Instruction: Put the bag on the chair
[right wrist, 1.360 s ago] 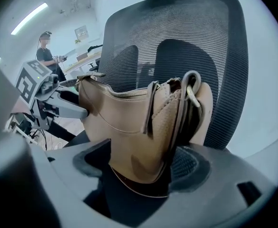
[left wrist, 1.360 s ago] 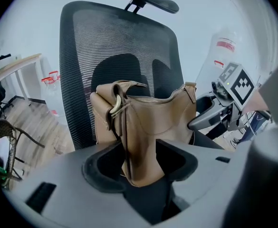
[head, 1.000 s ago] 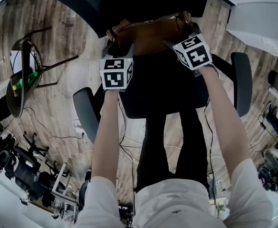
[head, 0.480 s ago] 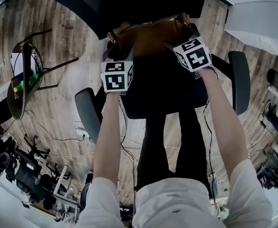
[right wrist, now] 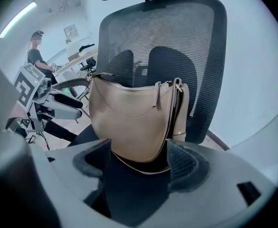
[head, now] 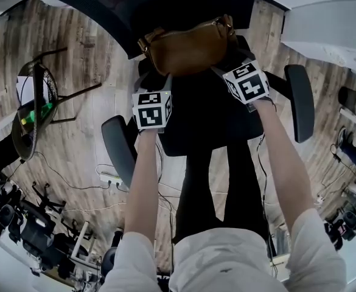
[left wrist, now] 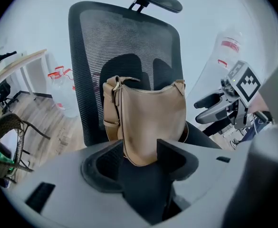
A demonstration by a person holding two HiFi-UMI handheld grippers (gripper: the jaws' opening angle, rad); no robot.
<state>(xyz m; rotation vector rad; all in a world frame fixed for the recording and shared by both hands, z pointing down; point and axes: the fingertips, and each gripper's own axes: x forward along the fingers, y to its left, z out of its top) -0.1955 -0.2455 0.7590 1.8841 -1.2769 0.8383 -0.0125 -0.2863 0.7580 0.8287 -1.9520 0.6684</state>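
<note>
Far left, on the wood-plank floor [head: 80, 139]: a dark round wicker chair [head: 28, 111].

Next, left tool [left wrist: 141, 151]: jaws spread wide, just been opening, gripping nothing. Only the lower edge of the tan leather shoulder bag [left wrist: 150, 118] showing in the gap, pads not pressing on it.

Centre: that bag, upright on the seat of the black mesh office chair [head: 208, 114], in front of the backrest.

Right: right tool [right wrist: 139, 151], jaws likewise apart and empty, near the bag's other end.
</note>
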